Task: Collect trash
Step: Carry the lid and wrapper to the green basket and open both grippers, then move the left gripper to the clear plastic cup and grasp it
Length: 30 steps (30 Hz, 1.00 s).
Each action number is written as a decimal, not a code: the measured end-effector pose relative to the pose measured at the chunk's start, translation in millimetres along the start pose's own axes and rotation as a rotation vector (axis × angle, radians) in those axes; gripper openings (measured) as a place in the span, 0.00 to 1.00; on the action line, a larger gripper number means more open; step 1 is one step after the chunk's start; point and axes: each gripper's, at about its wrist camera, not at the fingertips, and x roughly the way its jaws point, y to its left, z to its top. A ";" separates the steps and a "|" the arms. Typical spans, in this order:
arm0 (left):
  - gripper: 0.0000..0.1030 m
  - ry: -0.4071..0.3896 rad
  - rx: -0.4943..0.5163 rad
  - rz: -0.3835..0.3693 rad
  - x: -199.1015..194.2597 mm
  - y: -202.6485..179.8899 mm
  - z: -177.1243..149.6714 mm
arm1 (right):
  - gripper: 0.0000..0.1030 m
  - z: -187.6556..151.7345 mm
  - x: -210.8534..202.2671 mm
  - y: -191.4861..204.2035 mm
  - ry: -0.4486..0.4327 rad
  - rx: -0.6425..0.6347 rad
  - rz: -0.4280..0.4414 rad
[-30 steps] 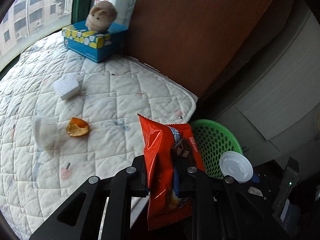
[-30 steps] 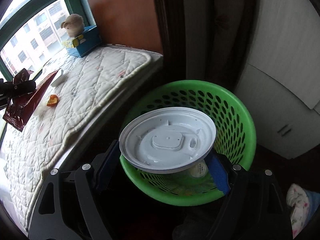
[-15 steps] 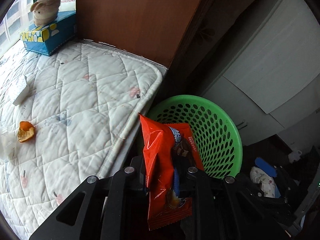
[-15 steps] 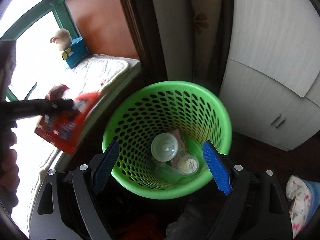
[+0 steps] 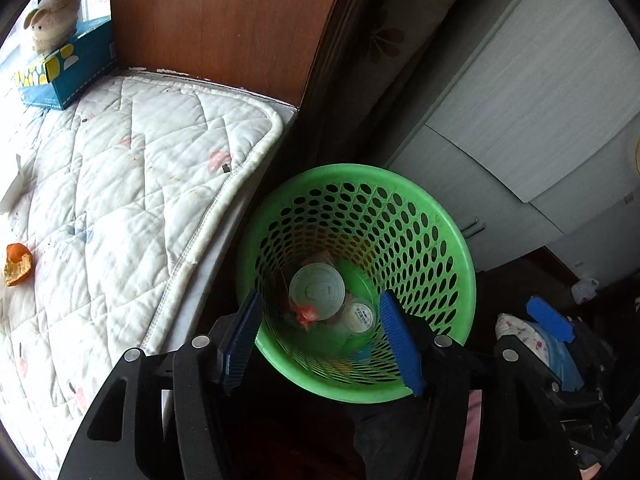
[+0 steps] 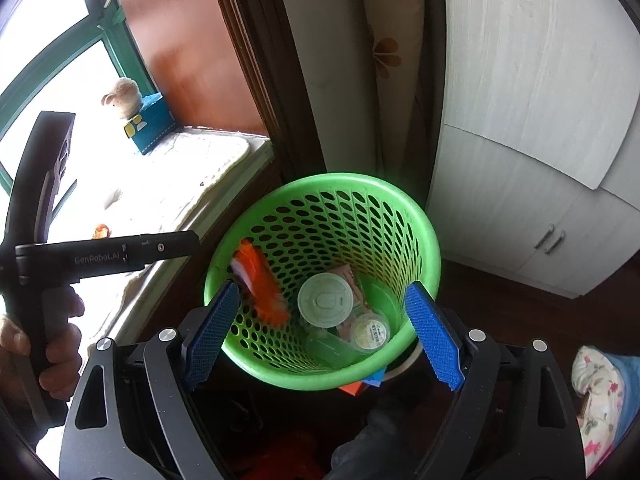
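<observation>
The green basket (image 5: 436,216) stands on the floor against the quilted mattress (image 5: 120,184) edge at its 9 o'clock, a cabinet (image 6: 532,168) at 2. The left gripper (image 5: 320,340) is opening, empty; the right gripper (image 6: 320,332) gapes empty. Only the right view shows the orange wrapper (image 6: 260,284) dropping inside. An orange peel (image 5: 17,270) lies on the mattress.

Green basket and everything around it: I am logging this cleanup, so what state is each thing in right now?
Green basket: upright, holding trash.
Orange snack bag: inside the basket, blurred, against its wall.
White lid: lying in the basket.
Small round cup: in the basket beside the lid.
Orange peel: on the quilted pad.
Left hand-held gripper: jaws opening, nothing between.
Right hand-held gripper: open, empty.
</observation>
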 end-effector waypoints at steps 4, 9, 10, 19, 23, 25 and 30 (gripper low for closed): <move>0.57 -0.019 0.001 0.006 -11.5 7.2 -5.0 | 0.82 0.3 -3.8 6.6 -0.006 -0.013 0.014; 0.57 -0.060 0.001 0.067 -33.5 23.0 -11.6 | 0.82 2.2 -5.5 21.2 -0.009 -0.039 0.033; 0.57 -0.071 0.000 0.081 -38.3 27.3 -13.4 | 0.82 2.6 -5.0 24.5 -0.008 -0.043 0.039; 0.57 -0.175 -0.053 0.245 -83.2 84.9 -24.5 | 0.82 6.3 1.4 62.3 0.005 -0.092 0.088; 0.57 -0.219 -0.090 0.327 -103.5 117.0 -29.4 | 0.82 8.7 5.6 81.6 0.009 -0.126 0.105; 0.57 -0.238 -0.118 0.352 -114.9 137.0 -33.0 | 0.82 9.8 8.0 91.0 0.013 -0.140 0.116; 0.57 -0.259 -0.197 0.416 -133.1 187.9 -39.4 | 0.82 11.8 15.6 115.8 0.022 -0.179 0.141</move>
